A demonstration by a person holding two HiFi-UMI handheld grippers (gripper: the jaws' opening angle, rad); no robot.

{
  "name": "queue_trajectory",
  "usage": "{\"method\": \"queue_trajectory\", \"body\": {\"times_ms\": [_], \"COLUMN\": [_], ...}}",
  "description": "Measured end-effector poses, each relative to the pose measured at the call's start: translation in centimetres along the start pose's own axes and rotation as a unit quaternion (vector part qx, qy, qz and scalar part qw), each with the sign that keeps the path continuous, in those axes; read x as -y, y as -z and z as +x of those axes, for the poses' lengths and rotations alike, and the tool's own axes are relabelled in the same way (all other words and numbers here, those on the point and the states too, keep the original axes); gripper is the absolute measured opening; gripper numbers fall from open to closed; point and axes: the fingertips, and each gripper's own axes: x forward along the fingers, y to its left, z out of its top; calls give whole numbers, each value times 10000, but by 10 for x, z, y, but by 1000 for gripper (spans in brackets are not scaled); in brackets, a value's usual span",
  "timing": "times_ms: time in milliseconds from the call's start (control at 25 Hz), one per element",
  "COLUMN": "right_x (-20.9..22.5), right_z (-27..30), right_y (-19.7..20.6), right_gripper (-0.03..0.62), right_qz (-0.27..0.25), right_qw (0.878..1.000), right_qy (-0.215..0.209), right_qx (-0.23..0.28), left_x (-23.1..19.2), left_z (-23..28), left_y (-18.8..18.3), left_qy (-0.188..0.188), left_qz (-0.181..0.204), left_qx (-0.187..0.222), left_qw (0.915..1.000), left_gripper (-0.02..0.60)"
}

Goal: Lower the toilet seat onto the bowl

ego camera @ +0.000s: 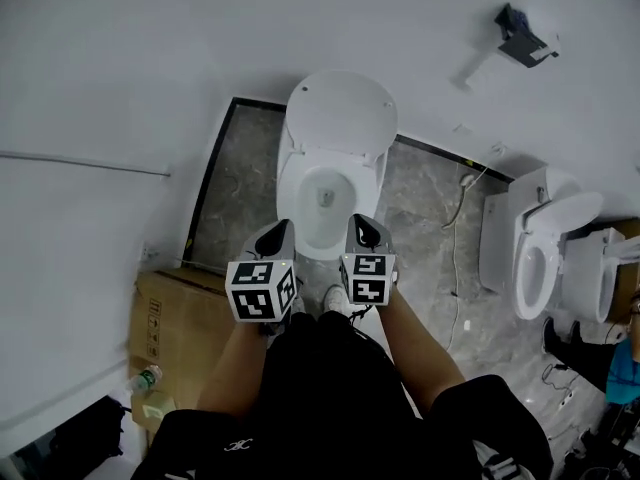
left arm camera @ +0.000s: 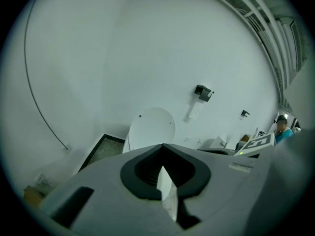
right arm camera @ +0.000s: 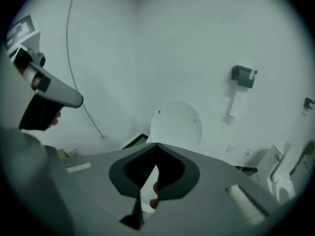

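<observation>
A white toilet (ego camera: 325, 193) stands against the wall below me. Its lid (ego camera: 342, 113) is raised against the wall, and a white seat ring (ego camera: 290, 183) lies flat around the bowl opening. My left gripper (ego camera: 280, 228) and right gripper (ego camera: 362, 222) hang side by side over the bowl's near edge, clear of the toilet. Both have their jaws together with nothing between them. The left gripper view looks over its shut gripper (left arm camera: 162, 144) to the lid (left arm camera: 152, 127). The right gripper view has its shut gripper (right arm camera: 156, 143) in front of the lid (right arm camera: 176, 123).
A second toilet (ego camera: 545, 253) with its lid up stands to the right, with a white cable (ego camera: 455, 238) on the floor between the two. A cardboard box (ego camera: 175, 323) and a bottle (ego camera: 145, 378) are at my left. A paper holder (ego camera: 522, 40) hangs on the wall.
</observation>
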Motion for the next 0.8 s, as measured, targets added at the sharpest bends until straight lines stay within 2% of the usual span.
{"method": "queue_trajectory", "body": {"times_ms": [240,480,600,800], "right_x": [8,-6,-9,-12], "right_z": [-54,-115,-139,-173], "right_y": [-110,-185,-212,-233], "right_gripper": [6,6,6,6], "right_qz": [357,290,263,155], "right_qw": [9933,9811,9745,9664], "right_qy": [99,-73,-101,-57], "right_qx": [1091,1911,2228,2567], "left_x": [40,66,81,103], "left_z": [-21,-59,-72,-91], "left_y": [-72,-123,-150,-170], "left_qy": [287,514,586,648], "left_qz": [280,547,743,1018], "left_qx": [604,1140,1403,1677], "left_qw": [9974,9906,9856,9784], "left_gripper": [9,9,9,9]}}
